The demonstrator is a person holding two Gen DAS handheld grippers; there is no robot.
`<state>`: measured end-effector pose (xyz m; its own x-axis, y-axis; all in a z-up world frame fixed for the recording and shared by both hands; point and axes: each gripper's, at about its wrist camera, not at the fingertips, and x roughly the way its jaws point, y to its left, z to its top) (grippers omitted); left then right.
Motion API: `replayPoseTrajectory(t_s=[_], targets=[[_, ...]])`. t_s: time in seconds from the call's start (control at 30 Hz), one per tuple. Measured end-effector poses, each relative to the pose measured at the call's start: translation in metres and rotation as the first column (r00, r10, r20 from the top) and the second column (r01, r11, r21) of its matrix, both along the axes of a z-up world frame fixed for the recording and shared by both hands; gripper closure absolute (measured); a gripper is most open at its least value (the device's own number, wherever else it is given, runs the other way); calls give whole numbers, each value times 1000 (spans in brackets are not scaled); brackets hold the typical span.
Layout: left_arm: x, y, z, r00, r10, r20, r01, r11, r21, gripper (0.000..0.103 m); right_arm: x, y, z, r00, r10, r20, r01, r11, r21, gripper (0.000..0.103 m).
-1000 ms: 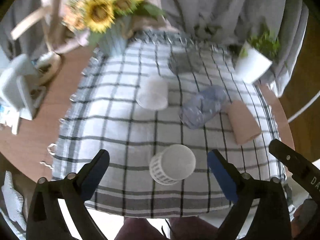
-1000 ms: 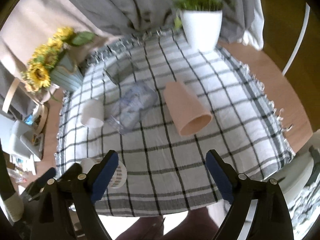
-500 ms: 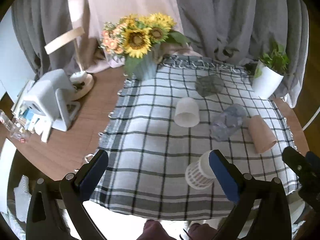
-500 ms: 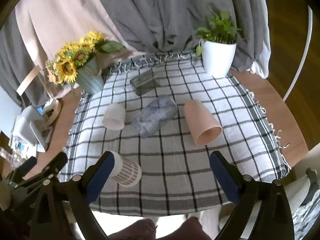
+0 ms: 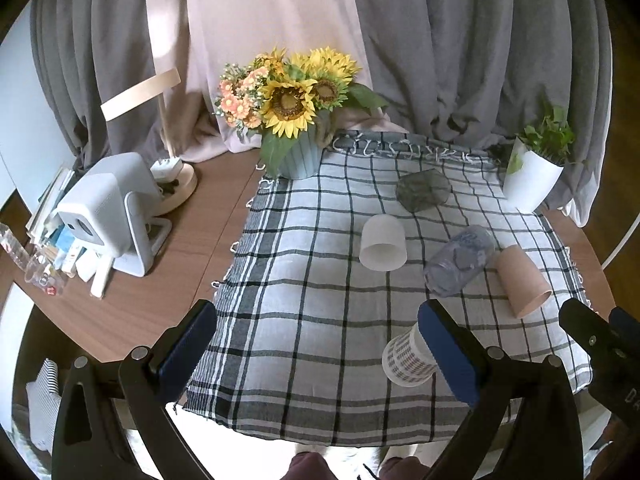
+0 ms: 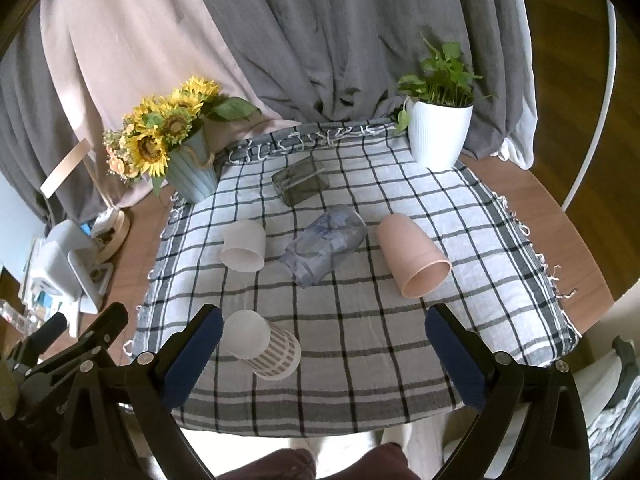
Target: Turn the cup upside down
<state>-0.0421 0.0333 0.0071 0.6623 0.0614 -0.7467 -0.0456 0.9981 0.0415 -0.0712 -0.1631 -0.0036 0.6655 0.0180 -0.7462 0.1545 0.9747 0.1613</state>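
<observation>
On the checked tablecloth point(image 6: 360, 320), a striped white cup point(image 6: 264, 348) stands inverted; both tongs, left point(image 5: 316, 344) and right point(image 6: 320, 344), hang released, best withdrawn without nudging it.

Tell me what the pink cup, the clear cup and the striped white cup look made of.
Pink cup lying on its side: probably matte plastic or ceramic, opaque, no glare.
Clear bluish cup: glass or clear plastic, see-through with reflections.
Striped white cup: likely matte plastic or paper.
</observation>
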Motion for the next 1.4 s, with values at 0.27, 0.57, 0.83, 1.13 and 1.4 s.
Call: replayPoseTrajectory(t_s=[0.27,0.57,0.83,1.13,1.4], targets=[[0,2,-1,1000,3,0,-3,1000,-3,0,-2,3,5,1000,-6,12,6,1000,-12,1],[-1,0,-1,1000,4,-3,-4,1000,6,0,-3,5,6,1000,-9,12,9,1000,-12,1],[-1,-1,-1,1000,1,-2,-1,1000,8,0,-2,5,6,1000,-11,11,11,1000,-13,1],[0,-3,-1,1000,5,-8,-5,1000,9,0,-2,6,6,1000,-11,11,11,1000,-14,1],[1,-3,-1,1000,5,-7,-5,1000,9,0,0,5,6,1000,-9,10,9,1000,-15,1]])
